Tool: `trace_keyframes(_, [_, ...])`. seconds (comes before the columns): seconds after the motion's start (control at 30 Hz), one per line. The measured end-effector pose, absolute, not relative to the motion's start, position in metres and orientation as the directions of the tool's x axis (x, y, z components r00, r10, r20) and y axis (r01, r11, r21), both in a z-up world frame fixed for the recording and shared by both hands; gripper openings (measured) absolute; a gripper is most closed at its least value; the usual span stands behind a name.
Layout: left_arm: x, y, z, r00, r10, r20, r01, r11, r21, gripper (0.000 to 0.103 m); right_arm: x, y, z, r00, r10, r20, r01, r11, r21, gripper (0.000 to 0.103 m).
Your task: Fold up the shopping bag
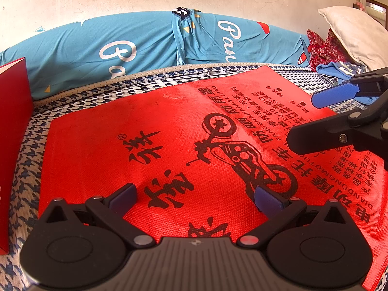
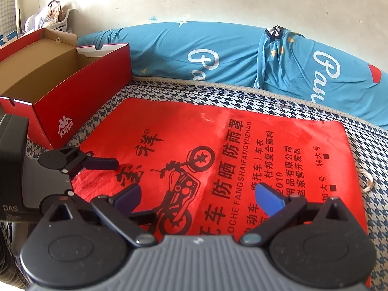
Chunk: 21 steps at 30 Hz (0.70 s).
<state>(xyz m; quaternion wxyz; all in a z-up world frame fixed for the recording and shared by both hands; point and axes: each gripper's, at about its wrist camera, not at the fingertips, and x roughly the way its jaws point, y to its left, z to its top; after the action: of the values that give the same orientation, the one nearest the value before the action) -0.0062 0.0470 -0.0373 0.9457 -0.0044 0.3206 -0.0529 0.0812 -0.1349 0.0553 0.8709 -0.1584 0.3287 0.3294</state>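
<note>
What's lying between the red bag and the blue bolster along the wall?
Only bare checked mat and its beige edge strip lie between the red bag and the blue bolster. Nothing sits on that stretch; both wrist views show it.

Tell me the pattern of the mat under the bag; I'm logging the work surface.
Navy-and-white houndstooth weave mat, clearest in the right wrist view beyond the red shopping bag.

Red shopping bag's (image 1: 169, 145) near edge was hidden behind the left gripper's (image 1: 194, 195) body, red shoebox (image 1: 13, 145) cut off at the left-wrist frame edge, smallest bag print too fine to read, right gripper (image 1: 305, 121) partly out of frame.
</note>
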Motion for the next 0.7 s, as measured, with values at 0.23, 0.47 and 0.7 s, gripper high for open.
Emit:
trace_keyframes(0.23, [-0.0062, 0.047, -0.0374, 0.789, -0.103, -0.606, 0.097, 0.994, -0.042, 0.103, 0.0818, -0.1323, 0.053, 0.567, 0.461, -0.682, -0.676, 0.734, -0.066, 0.101])
trace_keyframes(0.47, [-0.0064, 0.0471, -0.0374, 0.789, -0.103, -0.606, 0.097, 0.994, -0.042, 0.103, 0.082, -0.1276, 0.0504, 0.566, 0.455, -0.688, -0.678, 0.731, -0.074, 0.101])
trace_keyframes(0.7, [-0.0063, 0.0471, -0.0373, 0.789, -0.103, -0.606, 0.097, 0.994, -0.042, 0.103, 0.0832, -0.1245, 0.049, 0.565, 0.451, -0.691, -0.678, 0.731, -0.077, 0.101])
